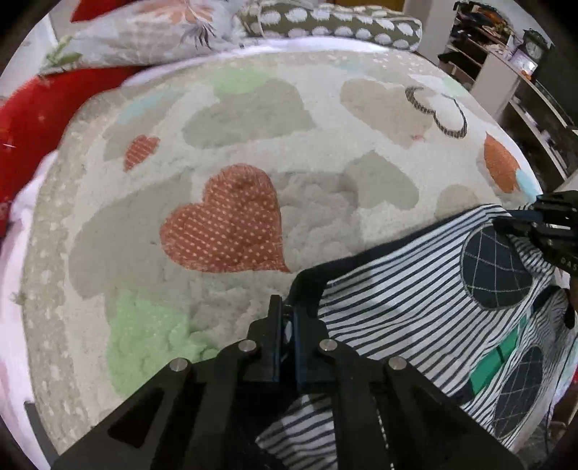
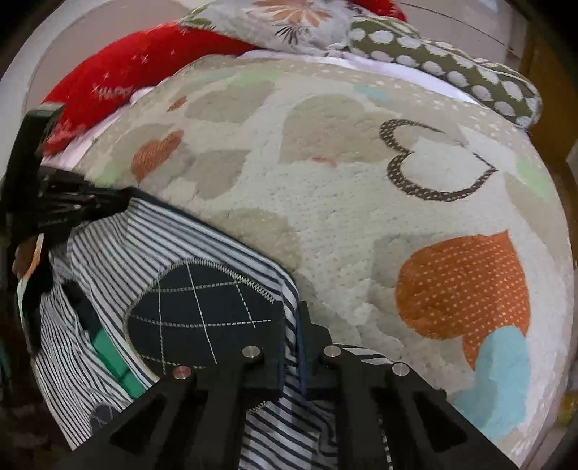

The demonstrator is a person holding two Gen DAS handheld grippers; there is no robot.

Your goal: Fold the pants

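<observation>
The pants [image 1: 397,289] are white with dark stripes, a dark round stitched patch [image 1: 495,271] and a green patch [image 1: 495,361]. They hang over the near edge of the bed. My left gripper [image 1: 285,309] is shut on the dark edge of the cloth at one corner. In the same view my right gripper [image 1: 504,226] pinches the far corner of that edge. The right wrist view shows the right gripper [image 2: 290,325] shut on striped cloth beside the round patch [image 2: 202,318]. There the left gripper [image 2: 124,202] holds the pants [image 2: 119,253] at the upper left, the edge stretched between both.
A fluffy bed cover [image 1: 253,144] with heart shapes fills most of both views. A red pillow [image 1: 29,119], a floral pillow [image 1: 144,32] and a dotted pillow [image 1: 343,25] lie at its far end. Shelves [image 1: 505,72] stand past the bed's right side.
</observation>
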